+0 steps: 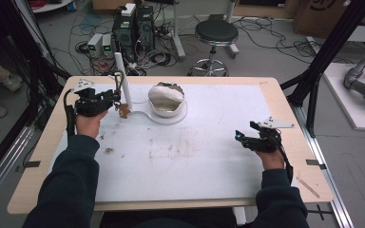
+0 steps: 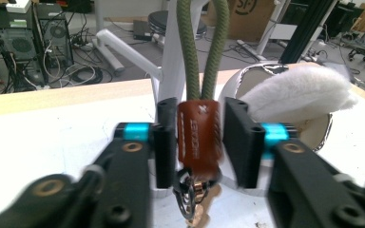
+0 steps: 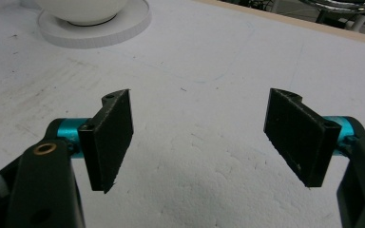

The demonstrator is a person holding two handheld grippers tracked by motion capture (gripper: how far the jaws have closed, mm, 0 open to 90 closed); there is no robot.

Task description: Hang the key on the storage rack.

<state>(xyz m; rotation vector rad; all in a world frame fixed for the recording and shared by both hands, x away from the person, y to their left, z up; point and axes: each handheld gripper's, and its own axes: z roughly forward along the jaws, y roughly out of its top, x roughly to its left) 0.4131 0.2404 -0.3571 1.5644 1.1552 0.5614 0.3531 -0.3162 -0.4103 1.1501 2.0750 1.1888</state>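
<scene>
While the keychain [image 2: 198, 137] hangs upright from the white stand [image 1: 123, 83] at the table's [image 1: 195, 156] far left, its long axis runs vertically: green cord loop above, brown leather tab in the middle, metal clasp at the bottom. The left forearm reaches forward, hand level behind the left hand-held gripper [image 1: 115, 99]. Its jaws stand partly open on either side of the tab, with a gap on the right side. The right hand-held gripper [image 1: 241, 137] rests low over the table's right side, jaws wide apart and empty.
</scene>
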